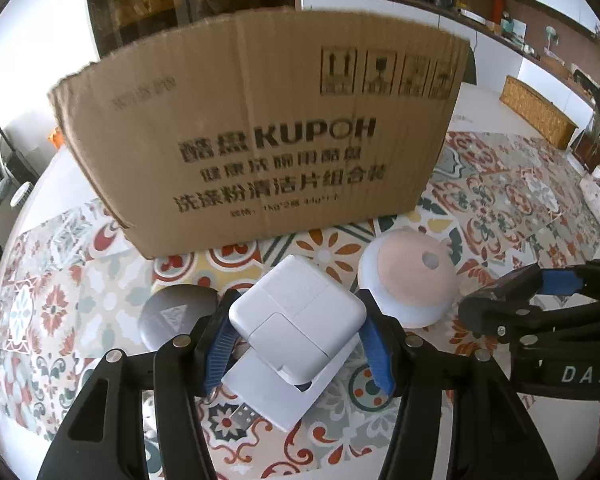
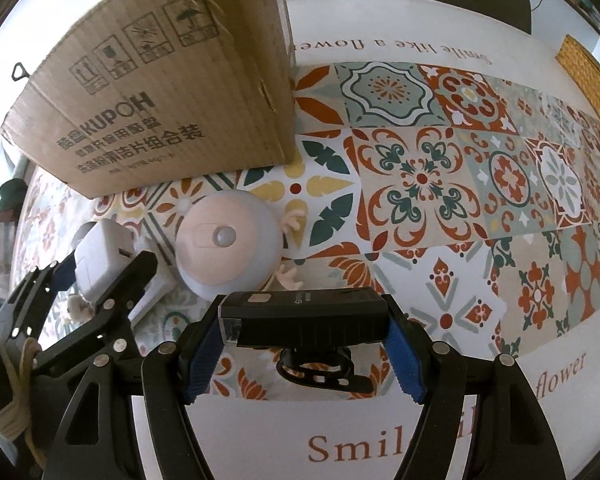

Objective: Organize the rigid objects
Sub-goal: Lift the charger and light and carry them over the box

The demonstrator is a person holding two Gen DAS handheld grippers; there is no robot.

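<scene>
My left gripper (image 1: pixel 296 340) is shut on a white square power adapter (image 1: pixel 296 316), held above a flat white box (image 1: pixel 284 396) with a USB plug (image 1: pixel 244 414) beside it. It also shows in the right wrist view (image 2: pixel 100 260). My right gripper (image 2: pixel 304 340) is shut on a black bike light (image 2: pixel 308 320) with a strap mount underneath, just above the table. A round pink-and-white night light (image 1: pixel 408 280) (image 2: pixel 224 248) lies between the grippers. The brown KUPOH cardboard box (image 1: pixel 260 132) (image 2: pixel 160 80) stands just behind these.
A dark grey round disc (image 1: pixel 176 316) lies left of the adapter. The table has a patterned tile cloth (image 2: pixel 420 184). A woven basket (image 1: pixel 536 112) (image 2: pixel 588 76) sits at the far right edge. Shelves and counters lie beyond the table.
</scene>
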